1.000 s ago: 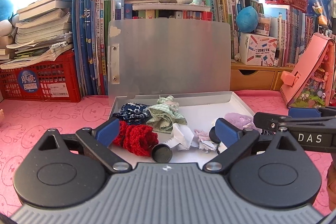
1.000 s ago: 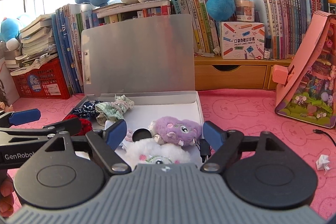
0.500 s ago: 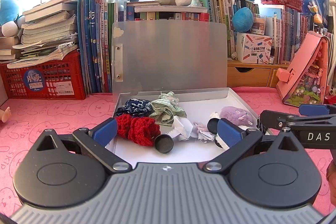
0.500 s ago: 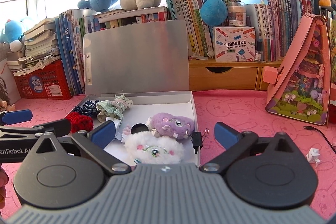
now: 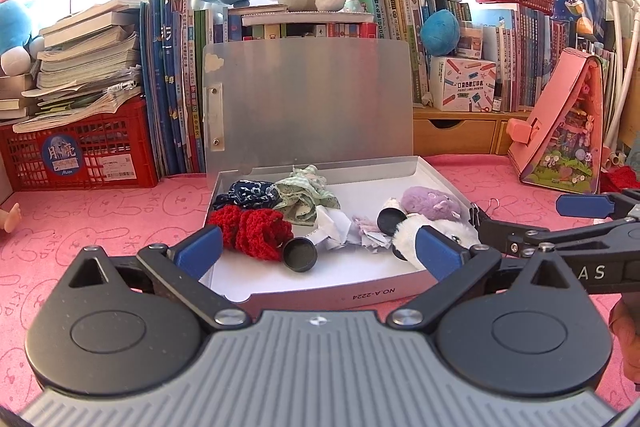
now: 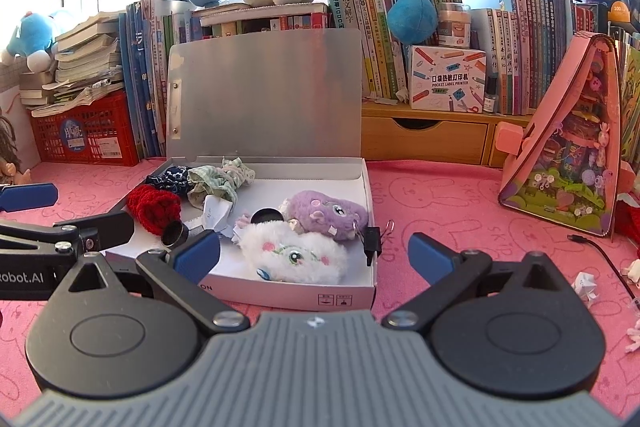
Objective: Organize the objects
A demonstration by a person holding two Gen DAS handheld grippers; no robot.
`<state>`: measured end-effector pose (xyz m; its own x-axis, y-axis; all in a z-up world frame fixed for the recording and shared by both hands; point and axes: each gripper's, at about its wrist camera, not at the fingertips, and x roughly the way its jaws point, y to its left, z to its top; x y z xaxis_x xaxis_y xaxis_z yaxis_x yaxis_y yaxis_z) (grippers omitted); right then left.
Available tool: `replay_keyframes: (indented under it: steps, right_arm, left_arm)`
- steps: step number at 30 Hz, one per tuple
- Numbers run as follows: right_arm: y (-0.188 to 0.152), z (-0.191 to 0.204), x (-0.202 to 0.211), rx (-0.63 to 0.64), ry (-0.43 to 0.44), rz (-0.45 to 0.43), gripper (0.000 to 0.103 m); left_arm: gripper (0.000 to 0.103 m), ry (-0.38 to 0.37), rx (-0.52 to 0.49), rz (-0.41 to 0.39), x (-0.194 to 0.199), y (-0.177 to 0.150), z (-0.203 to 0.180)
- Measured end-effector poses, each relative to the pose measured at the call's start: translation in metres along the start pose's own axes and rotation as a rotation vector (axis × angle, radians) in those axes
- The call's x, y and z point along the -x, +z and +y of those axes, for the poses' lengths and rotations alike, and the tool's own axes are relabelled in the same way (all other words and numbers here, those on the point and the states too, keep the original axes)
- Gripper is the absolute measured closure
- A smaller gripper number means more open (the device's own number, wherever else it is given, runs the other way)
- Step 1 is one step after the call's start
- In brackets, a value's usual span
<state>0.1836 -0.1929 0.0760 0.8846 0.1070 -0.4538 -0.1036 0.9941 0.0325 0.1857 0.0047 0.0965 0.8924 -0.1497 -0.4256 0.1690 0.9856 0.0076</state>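
Observation:
A white box [image 5: 320,295] with its grey lid [image 5: 308,103] standing open sits on the pink mat; it also shows in the right wrist view [image 6: 296,293]. Inside lie a red knitted piece [image 5: 252,231], blue and green cloths, crumpled paper [image 5: 334,227], a black cap [image 5: 300,255], a purple plush [image 6: 328,213] and a white plush [image 6: 292,255]. A black binder clip [image 6: 372,241] sits on the box's right wall. My left gripper [image 5: 318,251] is open and empty, just in front of the box. My right gripper [image 6: 314,255] is open and empty, in front of the box's right corner.
Books, a red crate [image 5: 80,155] and plush toys line the back. A pink triangular toy house [image 6: 568,155] stands to the right. A crumpled paper [image 6: 585,285] and a black cable [image 6: 600,251] lie on the mat at the right.
Both grippers have drawn back from the box and risen a little. The box's front wall now shows in both views. Both stay open and empty.

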Motion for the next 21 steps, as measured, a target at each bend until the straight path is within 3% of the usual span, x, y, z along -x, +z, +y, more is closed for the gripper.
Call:
replay_keyframes:
  steps: [21]
  right_arm:
    - [-0.060, 0.013, 0.030, 0.005, 0.024, 0.065, 0.000]
  left_arm:
    - [0.000, 0.062, 0.053, 0.099, 0.026, -0.066, 0.007]
